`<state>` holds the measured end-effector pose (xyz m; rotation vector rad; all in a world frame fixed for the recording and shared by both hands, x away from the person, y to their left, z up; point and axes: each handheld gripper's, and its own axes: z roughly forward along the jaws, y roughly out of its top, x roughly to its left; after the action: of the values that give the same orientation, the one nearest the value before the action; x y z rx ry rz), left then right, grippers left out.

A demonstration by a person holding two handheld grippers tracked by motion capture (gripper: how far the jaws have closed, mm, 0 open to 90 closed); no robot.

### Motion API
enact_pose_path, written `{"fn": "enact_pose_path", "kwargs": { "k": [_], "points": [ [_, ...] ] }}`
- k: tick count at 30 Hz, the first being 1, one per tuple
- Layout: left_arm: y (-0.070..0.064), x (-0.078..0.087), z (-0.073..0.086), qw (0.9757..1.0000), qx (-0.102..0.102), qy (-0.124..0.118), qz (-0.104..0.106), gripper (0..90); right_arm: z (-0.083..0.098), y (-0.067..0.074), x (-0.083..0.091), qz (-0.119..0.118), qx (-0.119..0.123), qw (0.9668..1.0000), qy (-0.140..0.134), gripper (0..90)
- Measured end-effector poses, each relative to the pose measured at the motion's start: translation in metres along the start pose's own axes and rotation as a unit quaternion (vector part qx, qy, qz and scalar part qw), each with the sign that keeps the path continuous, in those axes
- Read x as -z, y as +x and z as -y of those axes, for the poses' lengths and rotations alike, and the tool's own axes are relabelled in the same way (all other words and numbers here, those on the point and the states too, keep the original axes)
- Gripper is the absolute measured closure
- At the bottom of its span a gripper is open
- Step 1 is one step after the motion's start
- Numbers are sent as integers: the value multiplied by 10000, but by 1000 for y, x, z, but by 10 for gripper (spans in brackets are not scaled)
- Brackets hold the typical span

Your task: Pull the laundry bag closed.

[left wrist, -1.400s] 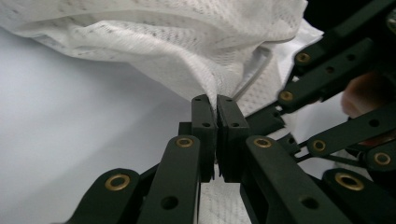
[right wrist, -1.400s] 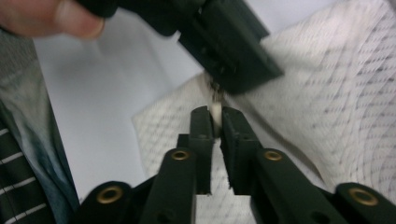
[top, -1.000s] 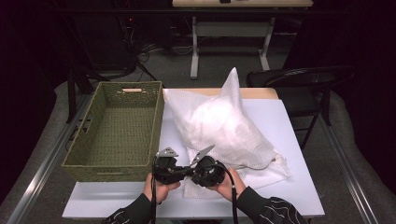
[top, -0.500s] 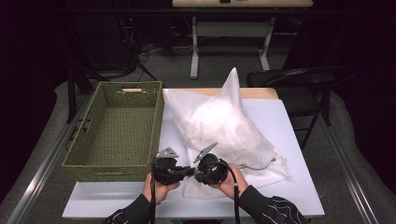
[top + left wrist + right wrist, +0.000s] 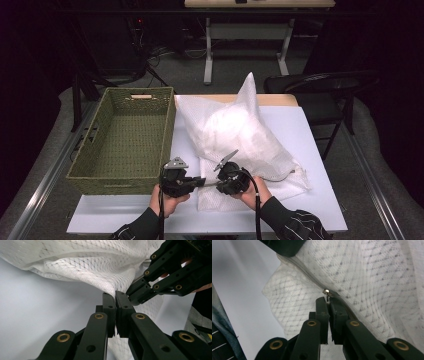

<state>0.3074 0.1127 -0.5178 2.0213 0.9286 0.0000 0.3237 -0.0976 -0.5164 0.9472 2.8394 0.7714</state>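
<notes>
Both my claws meet low centre in the high view, at the near edge of the white mesh laundry bag point(image 5: 240, 135). Left claw point(image 5: 200, 181) is clamped on a pinch of the bag's mesh fabric; in the left gripper view the jaws are together with cloth squeezed between them point(image 5: 115, 296), and the right claw point(image 5: 136, 296) comes in from the upper right, touching the same spot. Right claw point(image 5: 212, 184) is clamped on the zipper pull point(image 5: 326, 292); in the right gripper view the little metal slider sits right at the jaw tips, on the zipper line running diagonally across the frame. The bag lies bulging, centre of the white bench point(image 5: 320, 165), one corner standing up. A woven basket point(image 5: 102, 150) sits at left, just beside the bag.
</notes>
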Motion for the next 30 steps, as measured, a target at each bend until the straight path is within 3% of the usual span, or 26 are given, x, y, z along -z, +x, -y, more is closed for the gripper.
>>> {"fn": "enact_pose_path", "kwargs": {
  "k": [11, 30],
  "points": [
    [1, 1, 0, 9999, -75, 0, -119, 878, 3, -4, 1, 34, -28, 10000, 43, 869],
    [5, 8, 2, 9992, 66, 35, -396, 876, 16, -15, 10, 232, -222, 9994, 129, 869]
  ]
}}
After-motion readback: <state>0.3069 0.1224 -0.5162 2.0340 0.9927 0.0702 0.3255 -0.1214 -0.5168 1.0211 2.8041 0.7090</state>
